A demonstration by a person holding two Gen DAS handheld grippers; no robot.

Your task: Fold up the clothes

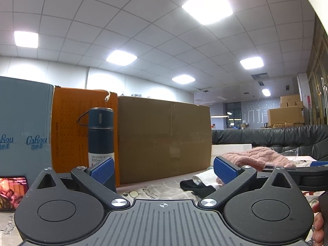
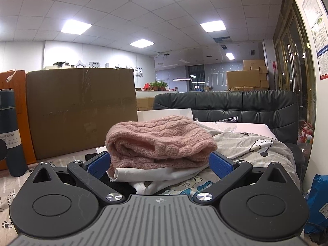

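Left wrist view shows the left gripper point(image 1: 163, 169) spread wide with nothing between its blue pads, held low over the printed table cover point(image 1: 143, 190) and aimed at one brown cardboard box point(image 1: 164, 139). Beside that box stand one orange box point(image 1: 69, 127) and one blue-grey box point(image 1: 22, 123), with one dark vacuum bottle point(image 1: 100, 139) in front of them and one phone point(image 1: 12, 190) lying at the far left. Off to the right lie one pink sweater point(image 1: 256, 156), a white garment point(image 1: 205, 177) and a black garment point(image 1: 196, 186), all near each other and well clear of this gripper. Right wrist view shows the right gripper point(image 2: 160, 164) also released, its pads flanking the stack but pressing nothing I can see. The pink sweater point(image 2: 160, 141) sits already folded on top of a folded white garment point(image 2: 155, 174), with something black point(image 2: 121, 184) under that. A grey printed garment point(image 2: 256, 147) lies loose and rumpled to the right, before the black sofa point(image 2: 235, 106). I judge the task partly done: two pieces look folded, and at least the grey one remains.
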